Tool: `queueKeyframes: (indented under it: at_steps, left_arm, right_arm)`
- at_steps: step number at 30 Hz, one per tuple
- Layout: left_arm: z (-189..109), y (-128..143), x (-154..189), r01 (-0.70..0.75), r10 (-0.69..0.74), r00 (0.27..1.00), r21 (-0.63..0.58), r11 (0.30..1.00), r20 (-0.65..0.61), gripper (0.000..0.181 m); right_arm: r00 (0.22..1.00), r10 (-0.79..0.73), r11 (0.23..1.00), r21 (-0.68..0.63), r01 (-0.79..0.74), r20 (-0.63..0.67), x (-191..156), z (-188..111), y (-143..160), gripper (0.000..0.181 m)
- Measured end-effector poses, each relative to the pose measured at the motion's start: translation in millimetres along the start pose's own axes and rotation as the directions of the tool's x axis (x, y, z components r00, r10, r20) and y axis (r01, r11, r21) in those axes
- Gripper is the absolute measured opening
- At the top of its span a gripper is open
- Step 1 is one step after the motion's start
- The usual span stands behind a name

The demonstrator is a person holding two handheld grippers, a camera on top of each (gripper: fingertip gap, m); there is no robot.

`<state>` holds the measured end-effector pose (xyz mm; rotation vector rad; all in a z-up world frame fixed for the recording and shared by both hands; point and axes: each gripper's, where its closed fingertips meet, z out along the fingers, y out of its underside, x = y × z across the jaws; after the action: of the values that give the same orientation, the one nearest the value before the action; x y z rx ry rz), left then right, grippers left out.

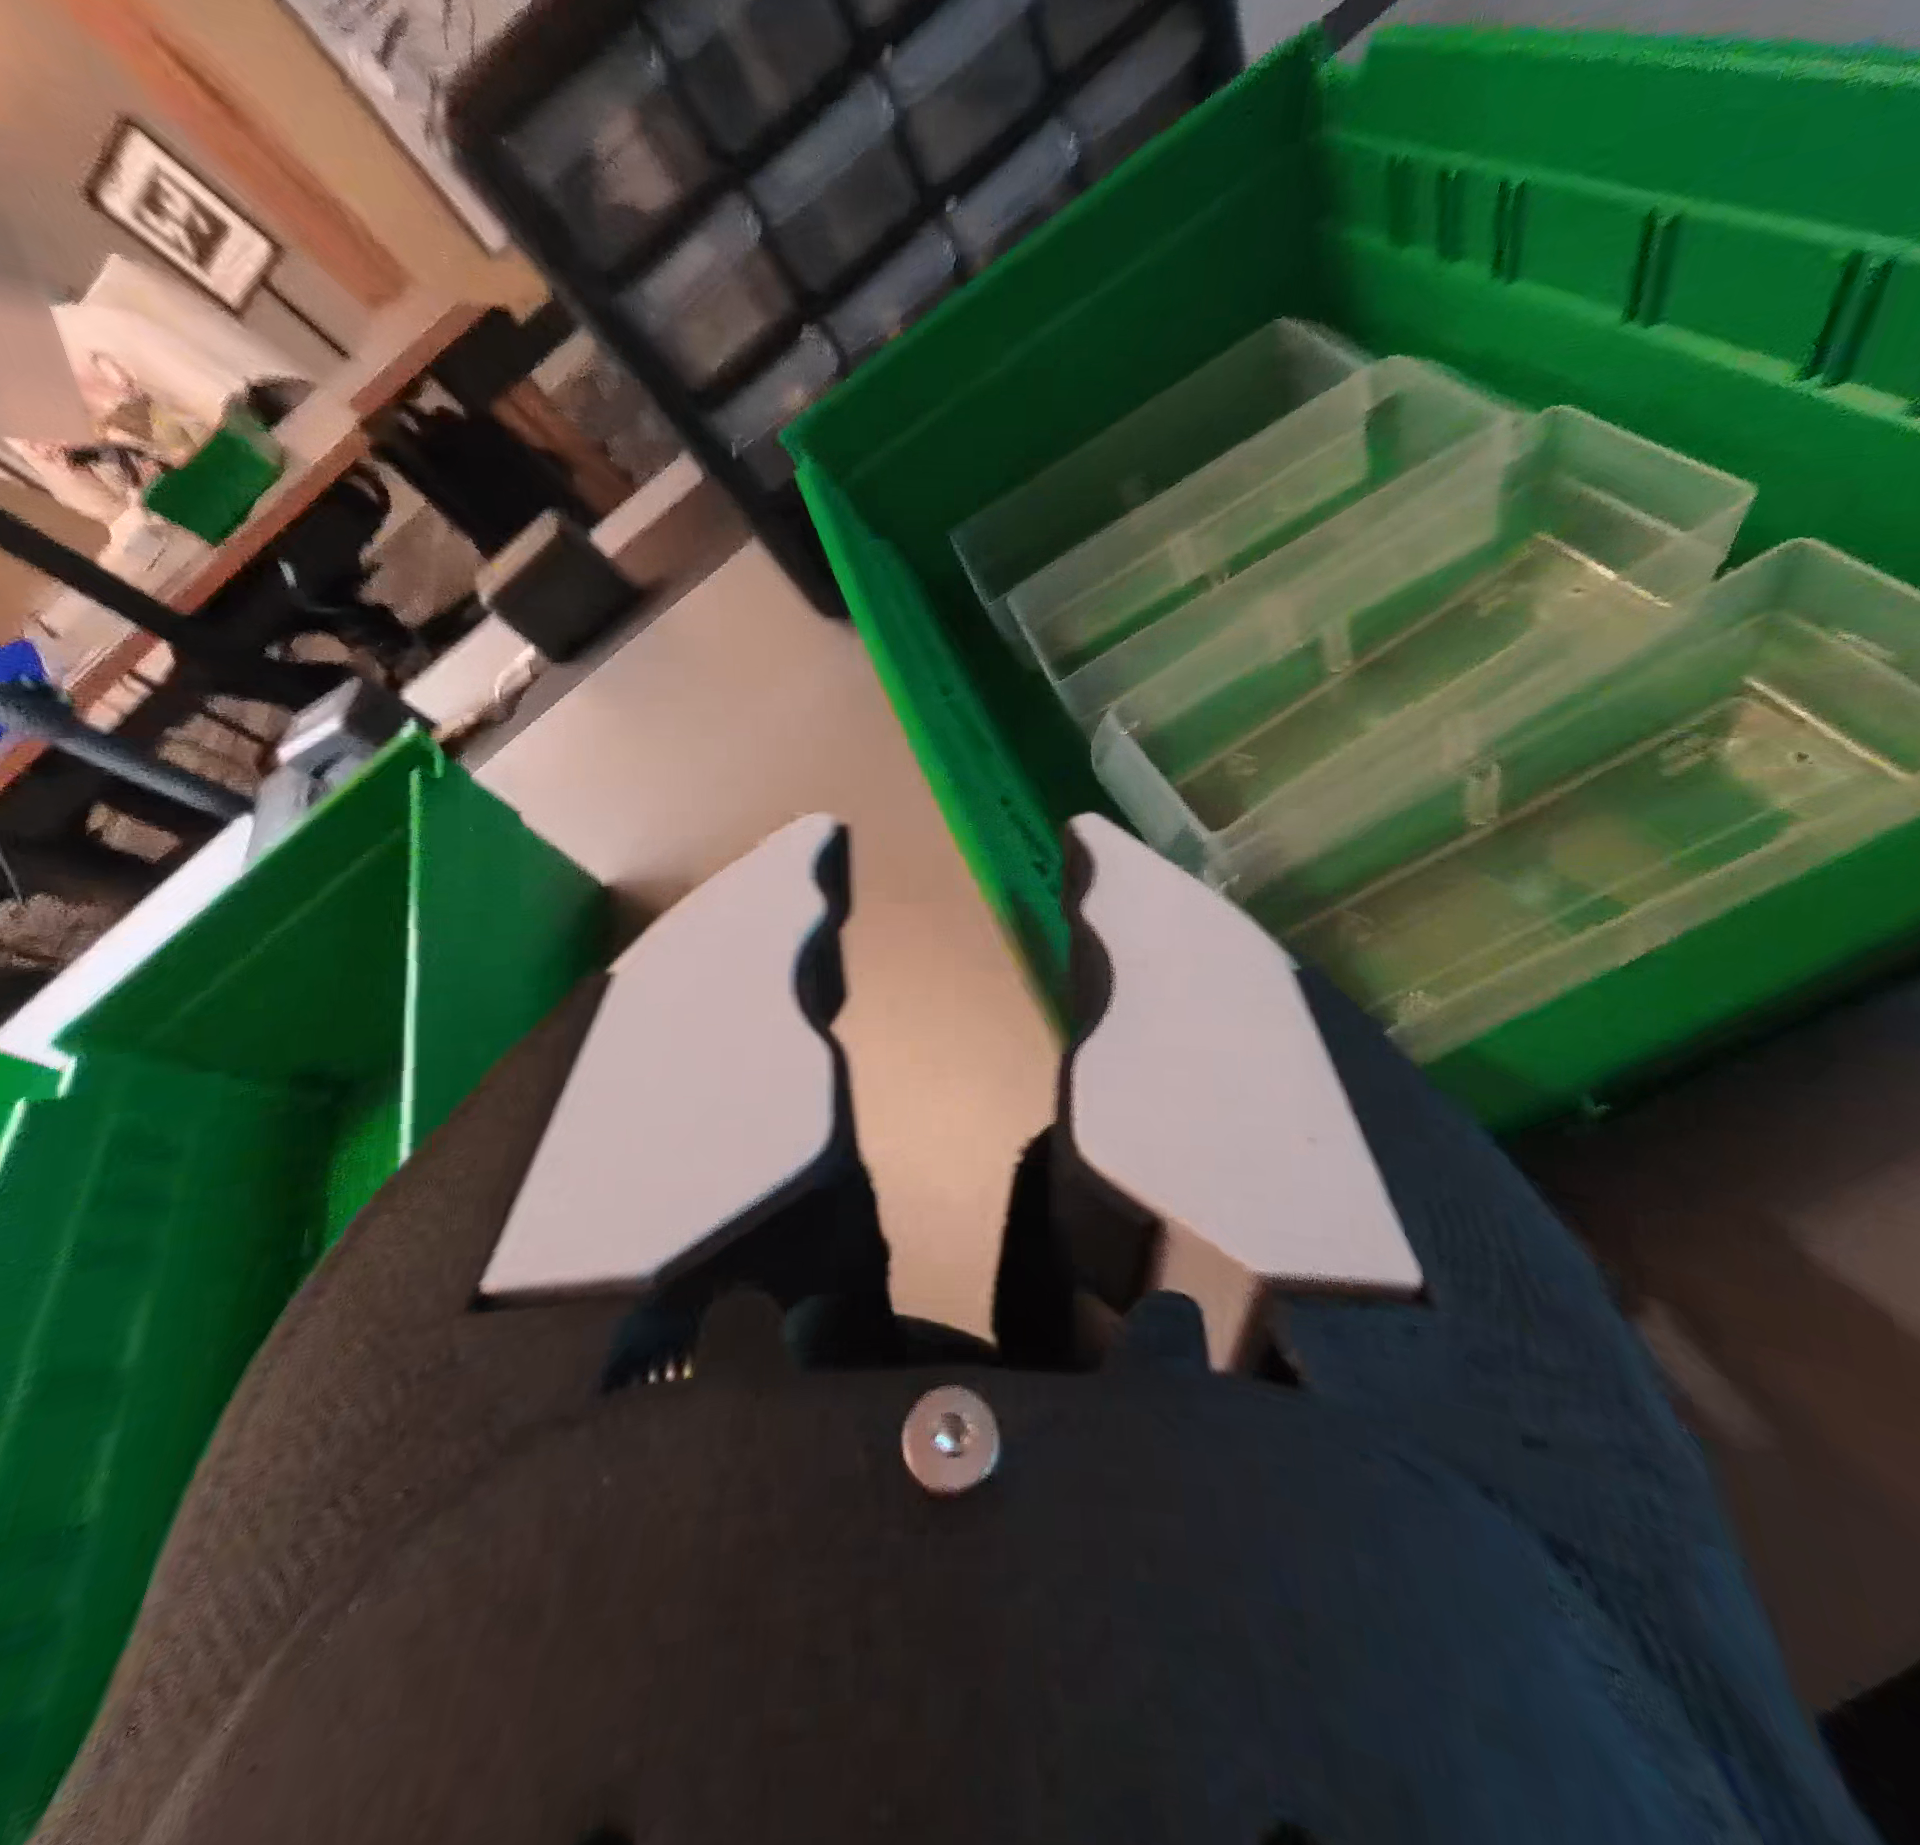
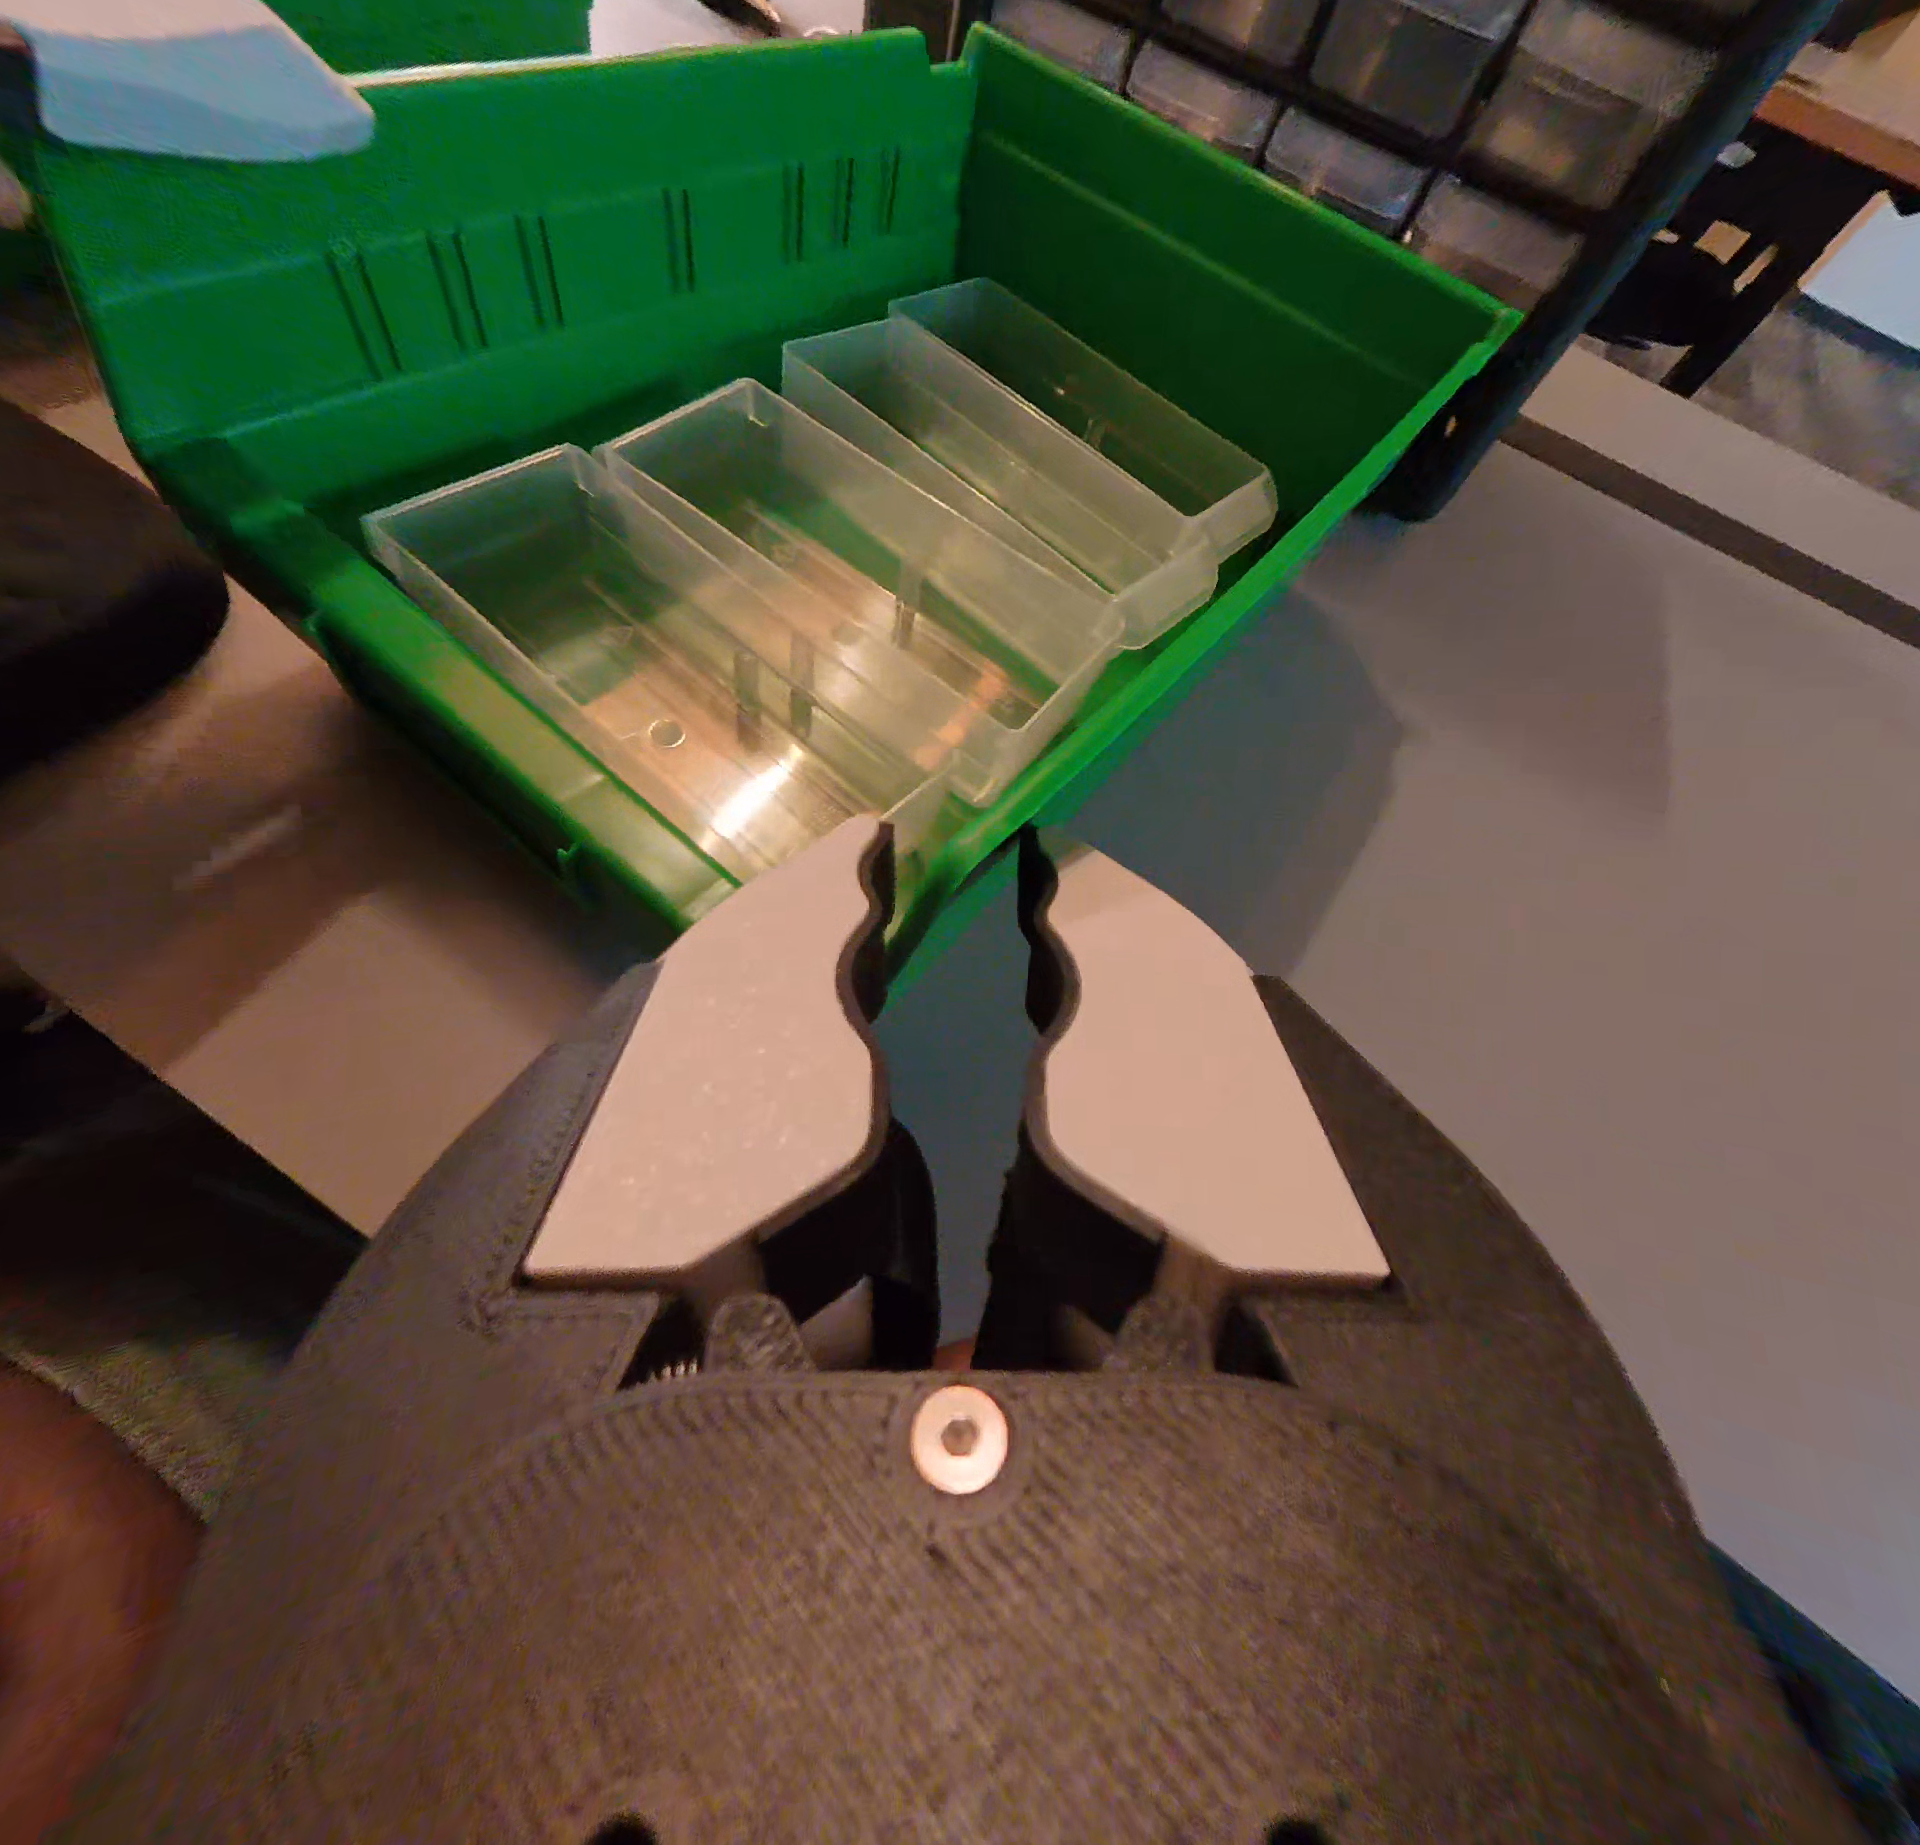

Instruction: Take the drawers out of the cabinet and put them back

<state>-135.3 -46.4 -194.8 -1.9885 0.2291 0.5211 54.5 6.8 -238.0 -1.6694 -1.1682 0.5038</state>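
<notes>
Several clear plastic drawers (image 1: 1455,715) (image 2: 790,590) lie side by side in a green bin (image 1: 914,507) (image 2: 582,237) on the grey table. The black cabinet (image 1: 852,164) (image 2: 1403,60), with its other clear drawers in place, stands just behind the bin. My left gripper (image 1: 956,860) is open; the bin's side wall runs between its jaws against the right finger (image 1: 1195,1068). My right gripper (image 2: 956,860) is slightly open astride the bin's near corner rim, with the green wall against its left finger (image 2: 748,1068). The left gripper's fingertip (image 2: 187,102) shows over the bin's far wall.
A second green bin (image 1: 260,1016) stands left of my left gripper. A dark object (image 2: 83,600) lies left of the drawer bin. Bare grey table (image 2: 1558,860) extends to the right. Desks and clutter (image 1: 260,507) lie beyond the table's edge.
</notes>
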Motion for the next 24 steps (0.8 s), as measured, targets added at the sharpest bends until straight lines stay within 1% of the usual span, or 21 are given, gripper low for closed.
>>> queueKeyframes:
  at_steps: [1, 2, 3, 4, 5, 6, 10, 15, 17, 20, 23, 24]
  left_arm:
    - [1, 7, -1, 0.013, -0.014, 1.0, -0.04, 0.999, -0.026, 0.05]
    - [3, 15, 1, 0.026, -0.032, 0.997, -0.079, 0.996, -0.067, 0.054]
    - [5, 23, 5, 0.036, -0.048, 0.993, -0.108, 0.994, -0.112, 0.053]
    - [7, 28, 8, 0.042, -0.06, 0.987, -0.119, 0.992, -0.146, 0.035]
    - [8, 29, 6, 0.05, -0.065, 0.988, -0.11, 0.993, -0.14, 0.025]
    - [9, 31, 2, 0.048, -0.06, 0.992, -0.11, 0.993, -0.112, 0.022]
    - [6, 42, -17, 0.004, -0.009, 1.0, -0.171, 0.985, -0.03, 0.02]
    - [4, 54, -37, 0.042, -0.045, 0.999, -0.19, 0.981, -0.01, 0.021]
    - [1, 54, -44, 0.055, -0.055, 0.998, -0.174, 0.983, 0.005, 0.023]
    - [-11, 45, -52, 0.081, -0.082, 0.997, -0.126, 0.989, -0.004, 0.028]
    - [-39, 26, -66, 0.092, -0.092, 0.995, -0.02, 0.996, -0.035, 0.034]
    - [-52, 21, -75, 0.088, -0.088, 0.995, 0.022, 0.996, -0.037, 0.038]
  right_arm:
    - [1.0, 0.005, 1.0, 0.007, -0.005, 0.008, -2, 1, -1, 0.022]
    - [1.0, 0.009, 1.0, 0.014, -0.009, 0.015, -3, 3, -2, 0.022]
    - [1.0, 0.012, 1.0, 0.021, -0.012, 0.024, -5, 5, -3, 0.022]
    - [0.999, 0.016, 0.999, 0.027, -0.017, 0.035, -8, 7, -5, 0.023]
    - [0.999, 0.019, 0.999, 0.033, -0.021, 0.041, -10, 9, -7, 0.024]
    - [0.999, 0.018, 0.999, 0.032, -0.019, 0.034, -11, 12, -9, 0.024]
    - [0.999, -0.041, 0.999, 0.015, 0.04, 0.036, -21, 26, -17, 0.023]
    - [0.997, -0.015, 0.999, 0.041, 0.012, 0.074, -35, 44, -29, 0.024]
    - [0.996, -0.017, 0.998, 0.055, 0.012, 0.083, -40, 50, -31, 0.025]
    - [0.995, -0.051, 0.995, 0.084, 0.044, 0.082, -49, 57, -36, 0.026]
    - [0.989, -0.051, 0.992, 0.119, 0.034, 0.142, -59, 58, -39, 0.03]
    - [0.983, -0.037, 0.991, 0.134, 0.013, 0.177, -61, 55, -40, 0.036]
